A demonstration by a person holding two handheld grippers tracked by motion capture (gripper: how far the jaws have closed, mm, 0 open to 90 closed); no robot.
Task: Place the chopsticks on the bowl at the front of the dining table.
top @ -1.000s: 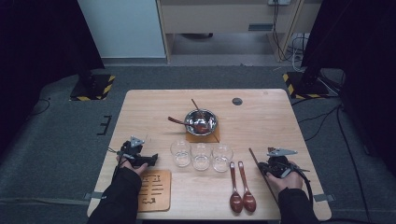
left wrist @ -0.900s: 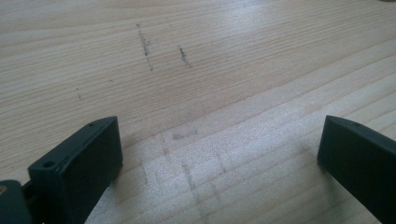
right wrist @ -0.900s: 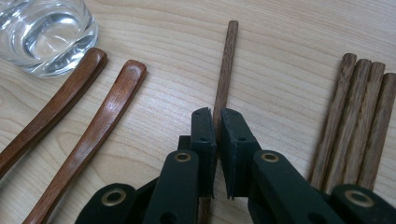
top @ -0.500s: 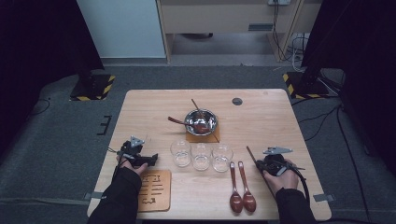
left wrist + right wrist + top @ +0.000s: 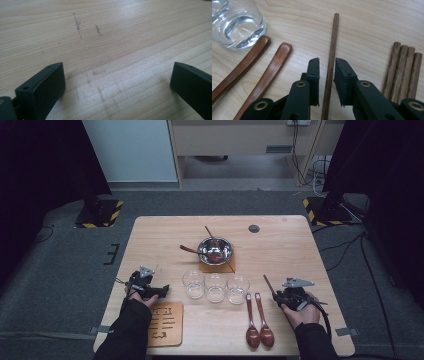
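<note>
1. Chopstick (image 5: 331, 52): one dark wooden stick lies flat on the table (image 5: 300, 250) between the jaws of the right gripper (image 5: 327, 65), running away from the camera in the right gripper view.
2. Those jaws stand narrowly apart, having just been opening; a slim gap shows on each side of the chopstick, so the pads do not press on it.
3. In the high view the chopstick (image 5: 268, 284) slants up and to the left from the right gripper (image 5: 285, 295), near the table's front right.
4. Four more sticks (image 5: 404, 70) lie side by side, touching, just to the right of the jaws in the right gripper view.
5. Two brown wooden spoons (image 5: 258, 320) lie parallel on the table to the left of the right hand (image 5: 300, 312), bowls toward the person.
6. Three clear glasses (image 5: 215, 286) stand in a row at mid-table, one of them (image 5: 237, 25) just beyond the spoon handles.
7. One metal bowl (image 5: 215, 251) sits on a square mat (image 5: 227, 266) behind the glasses, with two utensils resting in it.
8. One wooden board (image 5: 165, 324) lies at the front left beside the left hand (image 5: 145, 297).
9. Left gripper (image 5: 117, 82): jaws spread wide over bare wood, nothing between them.
</note>
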